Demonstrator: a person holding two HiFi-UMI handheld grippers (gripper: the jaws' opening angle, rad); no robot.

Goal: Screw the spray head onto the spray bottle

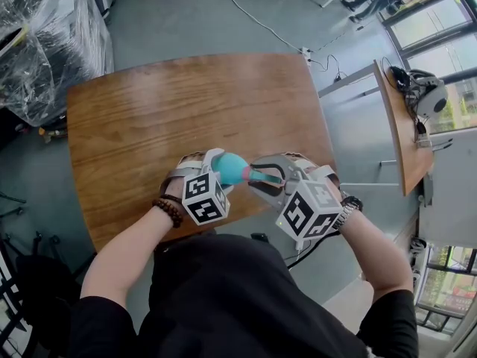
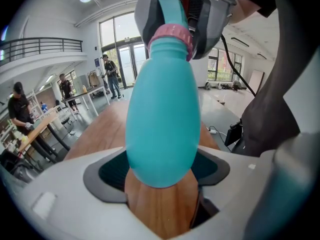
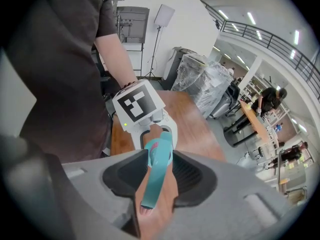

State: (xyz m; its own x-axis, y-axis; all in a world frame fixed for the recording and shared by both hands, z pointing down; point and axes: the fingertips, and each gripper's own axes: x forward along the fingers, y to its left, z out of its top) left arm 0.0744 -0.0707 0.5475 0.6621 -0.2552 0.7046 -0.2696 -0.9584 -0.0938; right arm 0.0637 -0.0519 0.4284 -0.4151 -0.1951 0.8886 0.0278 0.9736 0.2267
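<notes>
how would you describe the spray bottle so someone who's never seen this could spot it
Over the near edge of the brown wooden table, look between the left gripper and the right gripper. The spray bottle is the only teal thing there, a smooth egg shape with a pink collar under its spray head.

Wood table (image 1: 149, 118) on grey floor (image 1: 246, 21) — big windows (image 1: 432, 21) rt — plastic-wrapped gear (image 1: 45, 43) left.

Bright even daylight, fisheye-warped edges

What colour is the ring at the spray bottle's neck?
Pink; the ring shows best in left gripper view.
</notes>
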